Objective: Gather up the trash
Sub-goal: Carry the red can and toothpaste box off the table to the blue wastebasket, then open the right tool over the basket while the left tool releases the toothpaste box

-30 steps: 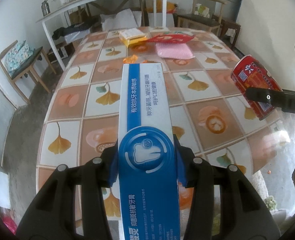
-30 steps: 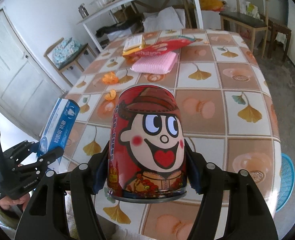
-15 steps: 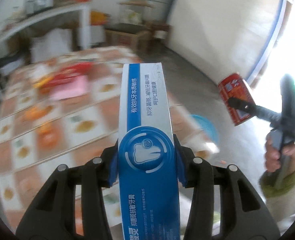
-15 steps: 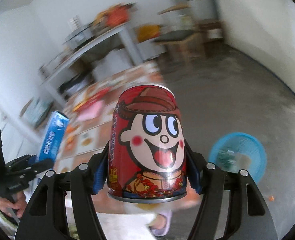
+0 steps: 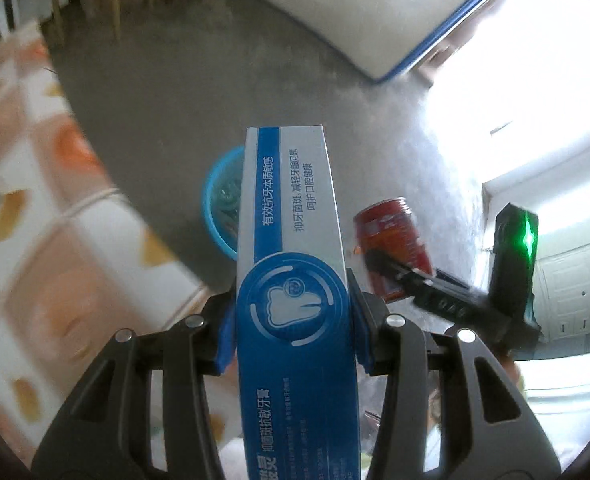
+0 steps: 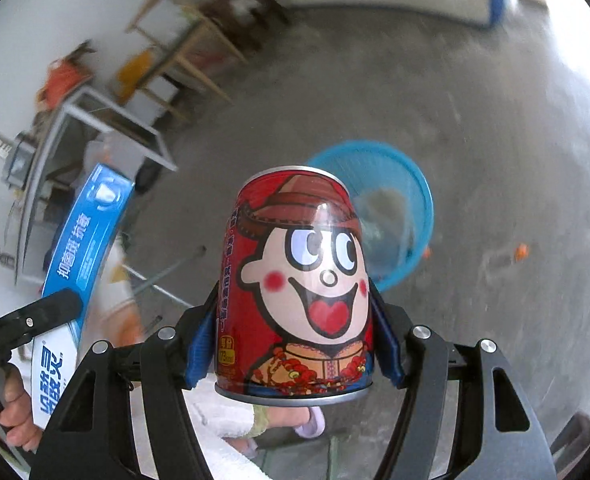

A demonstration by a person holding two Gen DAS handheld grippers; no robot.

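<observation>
1. Now the carry step is in hand, as I judge it: both pieces of trash are lifted clear of the surface and are held over the concrete floor, near the blue basket.

2. Left first: the left claw is closed part-way on a toothpaste box, its blue pads pressing the two long sides. The box points up and away toward twelve o'clock in the left wrist view, and its far end covers part of the basket, whose rim shows at about ten o'clock from the box's middle.

3. The box is a long blue-and-white carton with a tooth emblem in a blue circle and printed Chinese text. Its edges look square and uncrushed.

4. Right next: the right claw stands wider and grips a red drink can by its sides. The can's far rim overlaps the basket, which lies at about one o'clock behind it.

5. The can bears a cartoon face with big eyes, red cheeks and a heart-shaped mouth. It shows no dents that I can see.

6. The basket seems to hold some scraps already, though blur hides what they are.

7. The next move, by my reckoning, calls for bringing each claw over the basket's mouth, then parting the pads so the item drops inside rather than on the floor.
</observation>
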